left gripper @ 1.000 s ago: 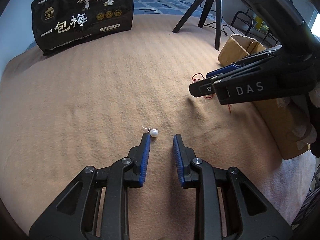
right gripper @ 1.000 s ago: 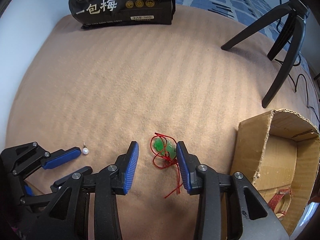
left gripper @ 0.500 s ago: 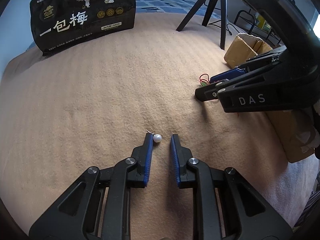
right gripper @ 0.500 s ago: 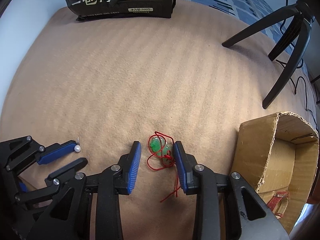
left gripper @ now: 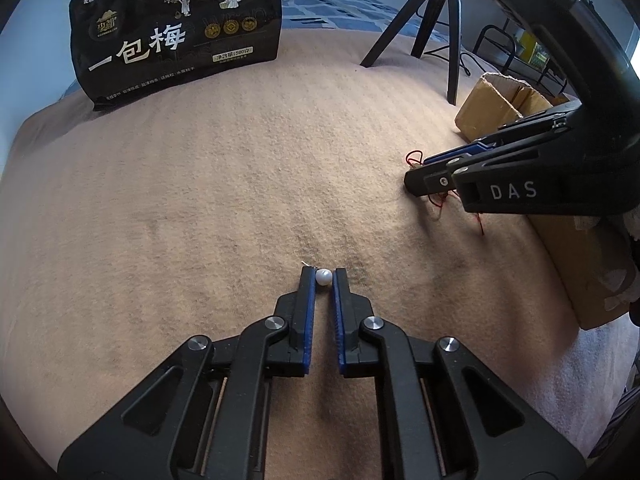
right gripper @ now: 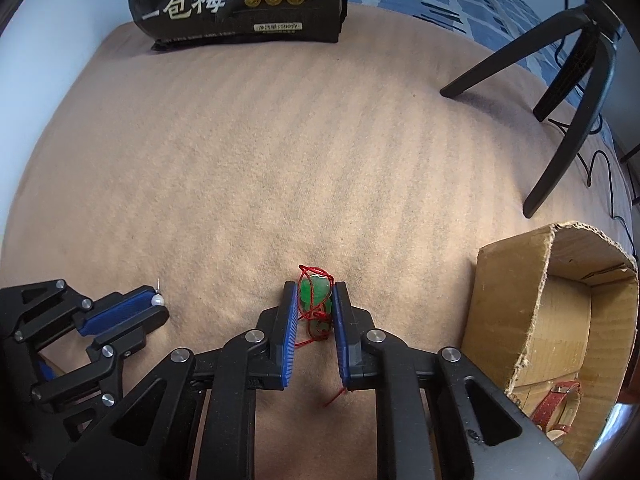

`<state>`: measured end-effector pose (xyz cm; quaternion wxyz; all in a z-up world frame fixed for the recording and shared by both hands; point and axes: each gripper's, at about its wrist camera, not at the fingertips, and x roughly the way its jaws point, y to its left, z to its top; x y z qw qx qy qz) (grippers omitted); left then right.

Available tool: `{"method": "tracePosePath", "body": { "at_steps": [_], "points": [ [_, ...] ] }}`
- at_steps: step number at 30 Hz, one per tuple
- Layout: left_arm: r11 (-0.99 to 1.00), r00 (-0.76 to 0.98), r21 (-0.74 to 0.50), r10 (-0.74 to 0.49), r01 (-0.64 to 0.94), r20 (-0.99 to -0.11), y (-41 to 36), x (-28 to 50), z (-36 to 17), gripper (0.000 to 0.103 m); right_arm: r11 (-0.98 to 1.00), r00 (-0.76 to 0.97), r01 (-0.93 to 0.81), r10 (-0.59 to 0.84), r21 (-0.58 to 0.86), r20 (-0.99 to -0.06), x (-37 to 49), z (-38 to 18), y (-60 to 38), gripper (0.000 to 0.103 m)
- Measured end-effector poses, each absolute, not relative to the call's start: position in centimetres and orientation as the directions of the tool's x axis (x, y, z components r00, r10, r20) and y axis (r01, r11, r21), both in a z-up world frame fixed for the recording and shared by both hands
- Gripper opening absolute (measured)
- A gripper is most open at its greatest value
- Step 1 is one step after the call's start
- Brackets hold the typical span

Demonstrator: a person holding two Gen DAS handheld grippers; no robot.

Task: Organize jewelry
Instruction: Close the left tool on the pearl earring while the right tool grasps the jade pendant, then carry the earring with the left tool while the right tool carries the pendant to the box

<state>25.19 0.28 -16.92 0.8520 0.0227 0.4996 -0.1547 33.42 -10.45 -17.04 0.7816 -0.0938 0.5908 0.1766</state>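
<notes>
A white pearl earring (left gripper: 323,277) lies on the tan blanket (left gripper: 224,184), pinched between the blue pads of my left gripper (left gripper: 323,278); its thin post sticks out at the left tip. It also shows in the right wrist view (right gripper: 158,300). My right gripper (right gripper: 315,290) is shut on a green jade pendant (right gripper: 316,294) tangled in red cord (right gripper: 316,330), low on the blanket. In the left wrist view the right gripper (left gripper: 418,176) lies at the right with red cord (left gripper: 440,200) under it.
An open cardboard box (right gripper: 560,320) stands at the right and holds a red watch strap (right gripper: 558,400). A black snack bag (left gripper: 176,32) stands at the back. Black tripod legs (right gripper: 568,92) stand at the back right.
Both grippers closed: the left's pads came together on the pearl earring, the right's on the green pendant. Both also moved slightly forward over their items.
</notes>
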Motion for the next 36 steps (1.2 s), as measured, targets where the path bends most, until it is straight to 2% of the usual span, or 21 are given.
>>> {"method": "tracePosePath", "body": {
  "at_steps": [22, 36],
  "points": [
    [0.957, 0.554, -0.119, -0.251, 0.263, -0.794, 0.5, 21.4, -9.9, 0.007, 0.908, 0.362, -0.402, 0.279, 0.121, -0.889, 26.7, -8.6, -13.3, 0.015],
    [0.929, 0.599, -0.124, -0.322, 0.348, -0.733, -5.4, 18.9, -5.5, 0.007, 0.931, 0.448, -0.345, 0.272, 0.116, -0.851, 21.6, -5.1, -20.3, 0.015]
  ]
}}
